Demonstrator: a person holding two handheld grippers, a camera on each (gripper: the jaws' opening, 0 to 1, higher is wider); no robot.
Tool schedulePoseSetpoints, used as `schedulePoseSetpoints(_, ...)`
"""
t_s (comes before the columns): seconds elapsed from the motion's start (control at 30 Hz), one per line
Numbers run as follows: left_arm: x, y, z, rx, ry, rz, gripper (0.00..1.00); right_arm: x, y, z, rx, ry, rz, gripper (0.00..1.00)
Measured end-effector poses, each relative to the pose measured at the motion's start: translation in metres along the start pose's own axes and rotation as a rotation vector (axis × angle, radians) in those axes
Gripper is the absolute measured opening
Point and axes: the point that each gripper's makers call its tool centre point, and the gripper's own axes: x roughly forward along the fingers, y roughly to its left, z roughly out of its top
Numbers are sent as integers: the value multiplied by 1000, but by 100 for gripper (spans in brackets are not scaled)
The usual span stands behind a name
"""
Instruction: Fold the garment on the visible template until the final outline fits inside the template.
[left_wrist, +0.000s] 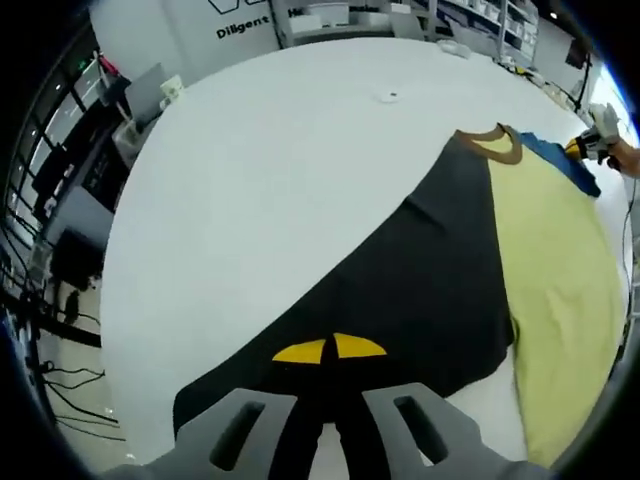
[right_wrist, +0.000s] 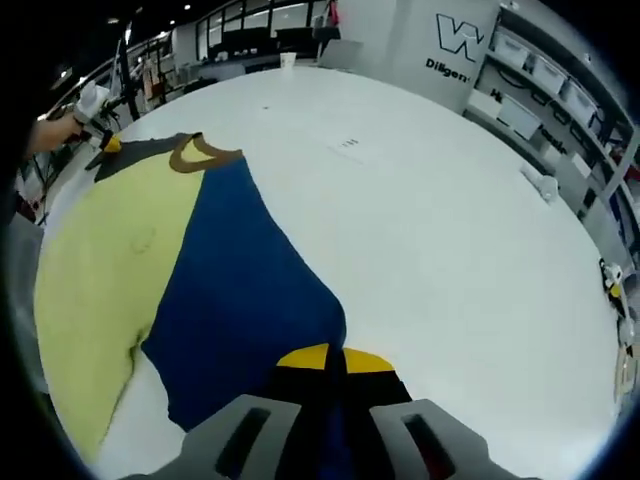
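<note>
1. The garment (left_wrist: 470, 270) is lying spread on the white table (left_wrist: 280, 170), its brown collar (left_wrist: 495, 143) on the side away from both grippers.
2. The left gripper (left_wrist: 330, 415) is pinching the garment's black edge, jaws together, presumably to begin folding.
3. The right gripper (right_wrist: 335, 420) is clamping the blue edge likewise.
4. No containers are holding anything near the garment.

The garment (left_wrist: 470, 270), with yellow, black and blue panels and a brown collar (left_wrist: 497, 146), lies spread flat on the white table (left_wrist: 290, 160).

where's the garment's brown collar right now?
The brown collar sits upper right in the left gripper view, upper left in the right gripper view, topping the yellow panel on the white table.
</note>
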Motion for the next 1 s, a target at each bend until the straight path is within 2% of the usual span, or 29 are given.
schedulePoseSetpoints(0.07, 2, 3, 3, -16, 1, 12, 5, 0, -9, -1, 25, 15, -37, 0)
schedulePoseSetpoints(0.2, 6, 6, 9, -78, 7, 1, 5, 2, -13, 0, 48, 13, -41, 0)
schedulePoseSetpoints(0.27, 7, 6, 10, -66, 11, -1, 5, 2, -14, -1, 47, 18, -42, 0)
schedulePoseSetpoints(0.33, 6, 7, 13, 10, -10, -1, 5, -2, -17, -5, 67, 31, -54, 0)
schedulePoseSetpoints(0.37, 1, 12, 14, 37, -23, 22, 5, -5, -19, -5, 83, 8, -52, 4)
schedulePoseSetpoints(0.4, -4, 14, 13, 18, -37, 30, 6, -7, -17, -1, 97, -28, -36, 8)
schedulePoseSetpoints(0.43, -9, 19, 11, 15, -49, 34, 11, -12, -17, -2, 106, -38, -33, 10)
schedulePoseSetpoints(0.5, -13, 29, 0, 10, -41, 35, 24, -20, -22, -13, 98, -19, -39, 10)
schedulePoseSetpoints(0.53, -14, 32, -6, 10, -36, 33, 30, -26, -24, -18, 113, -36, -38, 12)
schedulePoseSetpoints(0.57, -17, 38, -15, 8, -27, 33, 32, -29, -25, -21, 124, -40, -38, 13)
schedulePoseSetpoints(0.67, -25, 51, -33, -8, -12, 49, 32, -41, -22, -37, 147, -45, -26, 19)
schedulePoseSetpoints(0.77, -32, 55, -46, -48, -21, 43, 35, -52, -11, -43, 173, -80, -3, 22)
schedulePoseSetpoints(0.87, -34, 53, -59, -51, -11, 33, 37, -55, 6, -44, 129, -117, 27, 24)
schedulePoseSetpoints(1.0, -34, 47, -70, -58, -2, 15, 36, -49, 19, -54, 65, -91, 23, 24)
